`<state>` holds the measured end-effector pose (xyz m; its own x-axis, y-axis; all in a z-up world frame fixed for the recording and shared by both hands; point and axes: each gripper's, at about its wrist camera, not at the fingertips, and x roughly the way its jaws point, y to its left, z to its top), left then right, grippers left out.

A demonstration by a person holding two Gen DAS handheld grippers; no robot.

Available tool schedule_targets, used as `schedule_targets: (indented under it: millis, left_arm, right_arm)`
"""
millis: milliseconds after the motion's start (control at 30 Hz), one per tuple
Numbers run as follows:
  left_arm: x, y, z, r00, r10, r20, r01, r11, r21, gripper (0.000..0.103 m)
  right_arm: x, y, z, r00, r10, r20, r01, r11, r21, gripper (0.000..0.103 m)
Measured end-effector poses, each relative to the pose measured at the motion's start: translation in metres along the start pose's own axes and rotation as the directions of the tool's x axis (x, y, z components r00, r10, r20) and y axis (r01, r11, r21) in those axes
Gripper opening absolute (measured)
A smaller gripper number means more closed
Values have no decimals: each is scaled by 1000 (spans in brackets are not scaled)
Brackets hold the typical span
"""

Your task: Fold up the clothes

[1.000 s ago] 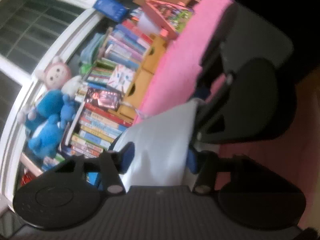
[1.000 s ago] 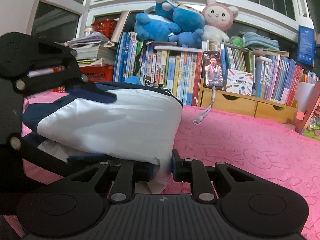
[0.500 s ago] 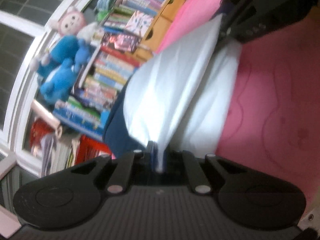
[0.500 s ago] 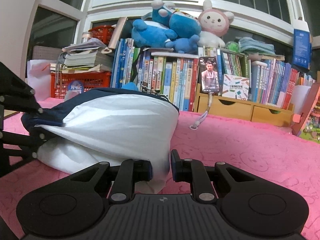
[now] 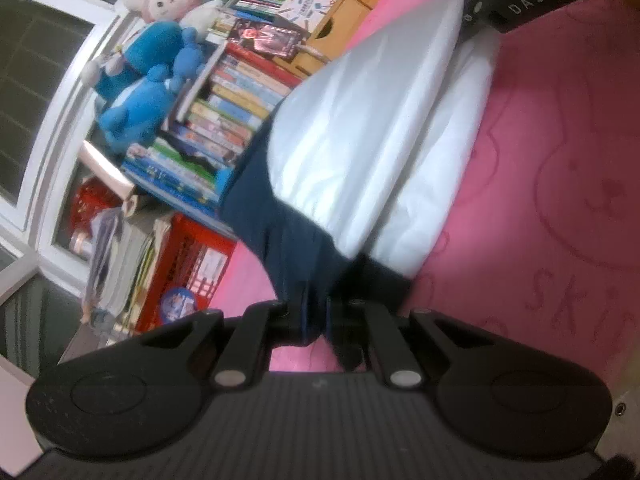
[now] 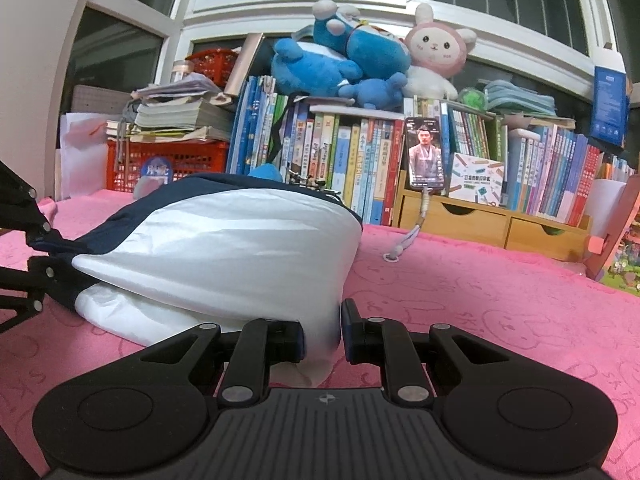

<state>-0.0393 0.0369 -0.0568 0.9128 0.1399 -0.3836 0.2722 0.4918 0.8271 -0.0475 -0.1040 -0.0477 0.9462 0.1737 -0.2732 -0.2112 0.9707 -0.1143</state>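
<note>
Swung since a second ago, the left gripper (image 5: 316, 320) now pinches the jacket's (image 6: 224, 248) navy end, jaws easing apart.
Right gripper (image 6: 323, 334) clamps its white hem; jacket lies folded on the pink blanket (image 6: 500, 304) before the bookshelf (image 6: 360, 160). Only the right view shows the phone (image 6: 426, 154) upright.

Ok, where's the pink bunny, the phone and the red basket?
pink bunny plush (image 6: 434, 46), right wrist view, on its face.
phone (image 6: 426, 154), right wrist view, middle of its lit screen.
red basket (image 6: 180, 158), right wrist view, on its front lattice wall.
</note>
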Motion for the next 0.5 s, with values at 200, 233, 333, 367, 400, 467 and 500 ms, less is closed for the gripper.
schedule_targets:
  millis: [200,233,333,367,400,467,500]
  left_arm:
    - [-35,4,14,999,-17,42,18,1000,-18,24]
    - [-39,2,19,997,-27,66,29,999,-15,26]
    - [-46,-9,38,989,-53,137,51,999,16,30]
    - [-43,-14,44,985,-61,159,56,998,33,30]
    - [-41,-18,50,981,-68,180,60,997,51,31]
    - [-34,-27,59,973,-100,210,82,992,95,37]
    - [-31,-31,64,968,-117,223,93,989,118,45]
  right_arm:
    - [0,-2,0,1000,1,0,-1,1000,17,18]
    - [0,-2,-1,1000,1,0,-1,1000,18,18]
    - [0,-2,-1,1000,3,0,-3,1000,21,18]
    - [0,-2,-1,1000,4,0,-4,1000,25,18]
    - [0,-3,-1,1000,6,0,-6,1000,29,18]
    - [0,-3,-1,1000,8,-1,-8,999,34,18]
    - [0,-3,-1,1000,9,-1,-9,999,36,18]
